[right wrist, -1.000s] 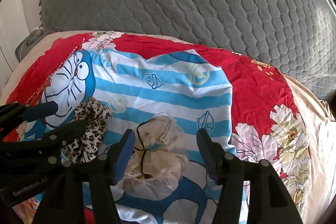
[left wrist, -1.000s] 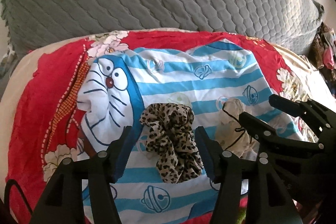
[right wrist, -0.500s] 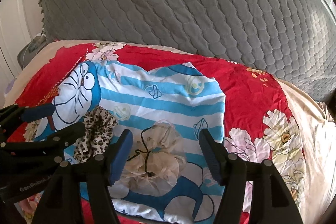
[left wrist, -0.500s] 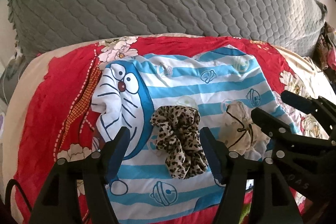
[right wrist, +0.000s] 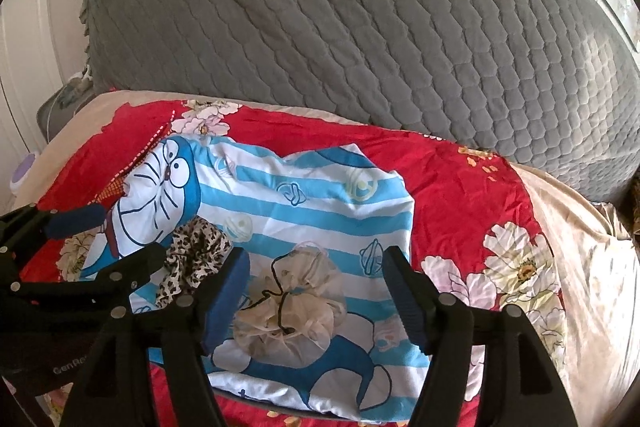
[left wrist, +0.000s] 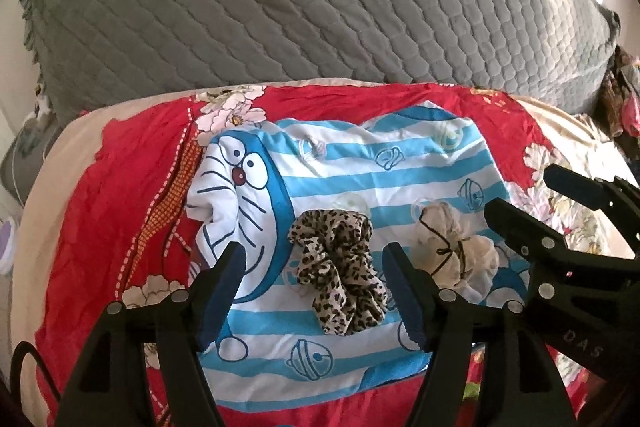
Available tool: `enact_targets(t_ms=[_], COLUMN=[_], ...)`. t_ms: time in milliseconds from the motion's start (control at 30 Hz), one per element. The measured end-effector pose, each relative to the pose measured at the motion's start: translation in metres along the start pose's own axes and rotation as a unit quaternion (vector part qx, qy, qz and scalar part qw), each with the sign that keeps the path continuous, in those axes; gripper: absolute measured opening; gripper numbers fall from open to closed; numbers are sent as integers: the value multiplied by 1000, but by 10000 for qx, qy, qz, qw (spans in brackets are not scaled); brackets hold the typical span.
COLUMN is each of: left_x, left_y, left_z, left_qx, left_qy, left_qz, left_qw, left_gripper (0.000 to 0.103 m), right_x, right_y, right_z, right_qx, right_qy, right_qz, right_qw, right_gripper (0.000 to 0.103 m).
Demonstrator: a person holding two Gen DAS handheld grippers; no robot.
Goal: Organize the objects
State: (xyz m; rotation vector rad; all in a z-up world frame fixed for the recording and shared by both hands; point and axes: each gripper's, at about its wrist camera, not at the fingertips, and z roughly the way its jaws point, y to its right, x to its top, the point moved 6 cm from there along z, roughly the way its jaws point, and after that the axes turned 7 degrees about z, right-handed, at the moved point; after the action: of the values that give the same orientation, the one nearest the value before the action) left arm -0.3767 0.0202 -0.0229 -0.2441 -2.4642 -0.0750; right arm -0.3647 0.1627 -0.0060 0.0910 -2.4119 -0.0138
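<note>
A leopard-print scrunchie (left wrist: 340, 279) (right wrist: 196, 255) and a cream scrunchie (left wrist: 448, 251) (right wrist: 292, 303) with a thin black tie around it lie side by side on a blue-and-white striped cartoon cloth (left wrist: 360, 167) (right wrist: 312, 219). My left gripper (left wrist: 314, 255) (right wrist: 126, 233) hovers open above the leopard one, its pads clear of the fabric. My right gripper (right wrist: 316, 257) (left wrist: 524, 191) hangs over the cream one, its jaws opening and touching nothing.
The striped cloth rests on a red floral quilt (left wrist: 120, 207) (right wrist: 460, 195) with beige borders. Behind it rises a grey quilted cover (left wrist: 320, 7) (right wrist: 360, 27). A purple-and-white item (right wrist: 22, 179) sits at the far left edge, and dark clutter (left wrist: 624, 95) at the far right.
Both grippers have lifted and drawn back from the scrunchies, and their jaws stand wider. The two scrunchies stay where they lay on the striped cloth.
</note>
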Motion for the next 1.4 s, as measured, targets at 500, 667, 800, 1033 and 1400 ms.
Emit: enact_targets(t_ms=[500,667,800,1033,1400], left_x=[3,5,5,2,0], left_y=[-1,0,-1,1,7], left_z=[-19,-30,-40,-58,-96], left_qx=[18,28,33,48,68], left_qy=[63,130,170,167,429], left_qz=[19,73,77,108,205], left_qw=[10000,9999,9998,9998,9988], left_gripper=[79,80,83,86,90], right_x=[6,9,10,7,9], right_y=[5,8,8,9,14], right_z=[-24,-36,-45,-62,-99], right_qx=[101,131,169,225,176], right_qy=[286,431,492,563,931], right_qz=[215,279,312,283,262], right_qw=[9993,9986,9982,9978,9952], right_gripper=[82,86,87,91,101])
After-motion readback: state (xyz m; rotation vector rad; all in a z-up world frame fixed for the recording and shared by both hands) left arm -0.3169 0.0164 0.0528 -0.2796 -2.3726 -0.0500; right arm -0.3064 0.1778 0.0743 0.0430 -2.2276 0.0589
